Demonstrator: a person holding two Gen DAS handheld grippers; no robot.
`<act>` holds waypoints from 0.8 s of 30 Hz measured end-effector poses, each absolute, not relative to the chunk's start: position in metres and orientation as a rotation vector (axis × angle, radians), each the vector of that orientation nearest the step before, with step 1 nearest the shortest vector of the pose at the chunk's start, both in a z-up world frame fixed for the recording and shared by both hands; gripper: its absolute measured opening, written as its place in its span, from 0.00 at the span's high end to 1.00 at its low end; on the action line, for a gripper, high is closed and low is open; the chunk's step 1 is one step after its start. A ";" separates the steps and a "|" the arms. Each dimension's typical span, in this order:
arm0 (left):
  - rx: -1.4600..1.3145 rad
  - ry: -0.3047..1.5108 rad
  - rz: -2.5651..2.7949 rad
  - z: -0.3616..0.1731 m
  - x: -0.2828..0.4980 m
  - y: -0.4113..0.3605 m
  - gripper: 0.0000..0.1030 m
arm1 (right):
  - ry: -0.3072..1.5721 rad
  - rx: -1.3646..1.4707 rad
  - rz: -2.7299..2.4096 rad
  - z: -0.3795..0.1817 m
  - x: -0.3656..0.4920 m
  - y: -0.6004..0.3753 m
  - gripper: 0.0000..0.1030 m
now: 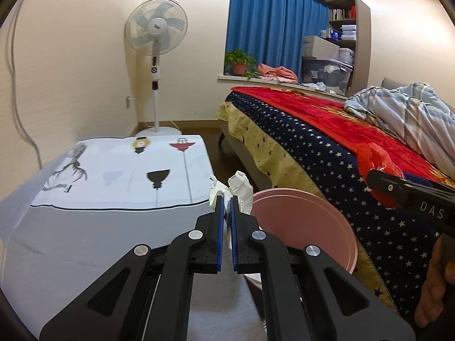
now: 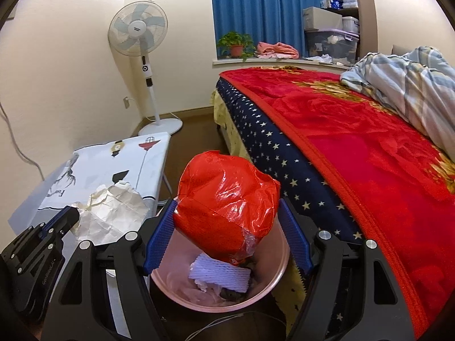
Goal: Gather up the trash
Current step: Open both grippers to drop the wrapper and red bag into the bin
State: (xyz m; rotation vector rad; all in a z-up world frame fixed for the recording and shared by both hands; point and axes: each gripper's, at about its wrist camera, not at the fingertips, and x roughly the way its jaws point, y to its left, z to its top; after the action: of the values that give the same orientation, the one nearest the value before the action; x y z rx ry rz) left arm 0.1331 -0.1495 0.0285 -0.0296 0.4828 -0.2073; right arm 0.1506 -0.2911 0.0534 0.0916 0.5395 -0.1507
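Note:
My left gripper (image 1: 226, 199) is shut on a crumpled white paper (image 1: 241, 187), held just left of the pink bin (image 1: 301, 221) and beside the small table. In the right wrist view that paper (image 2: 113, 213) sticks out of the left gripper (image 2: 71, 213) at the lower left. My right gripper (image 2: 227, 213) holds a puffy red plastic bag (image 2: 224, 199) between its blue pads, jaws wide, hanging over the bin (image 2: 273, 281). The bin holds white foam netting (image 2: 219, 272) and thin plastic. From the left wrist view the red bag (image 1: 375, 156) and right gripper (image 1: 381, 176) show at the right.
A small table under a white printed cloth (image 1: 113, 176) stands left of the bin. The bed with a red blanket (image 2: 355, 142) runs along the right. A standing fan (image 1: 155, 28) is in the far corner. A hand (image 1: 432, 284) shows at the lower right.

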 end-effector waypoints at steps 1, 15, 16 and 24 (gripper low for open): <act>-0.028 0.483 -0.210 0.028 0.134 -0.152 0.96 | 0.540 0.091 -0.156 0.053 0.151 -0.292 0.31; -0.040 0.498 -0.236 0.018 0.152 -0.172 0.96 | 0.559 0.087 -0.196 0.047 0.160 -0.298 0.31; -0.039 0.499 -0.238 0.017 0.153 -0.173 0.96 | 0.562 0.087 -0.199 0.046 0.160 -0.298 0.31; -0.047 0.513 -0.247 0.009 0.161 -0.177 0.96 | 0.583 0.082 -0.217 0.040 0.167 -0.299 0.31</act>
State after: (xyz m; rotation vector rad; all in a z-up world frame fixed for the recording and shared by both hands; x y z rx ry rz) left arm 0.1610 -0.1772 0.0092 -0.0471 0.5130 -0.2468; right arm 0.1671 -0.2987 0.0397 0.0823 0.5830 -0.2174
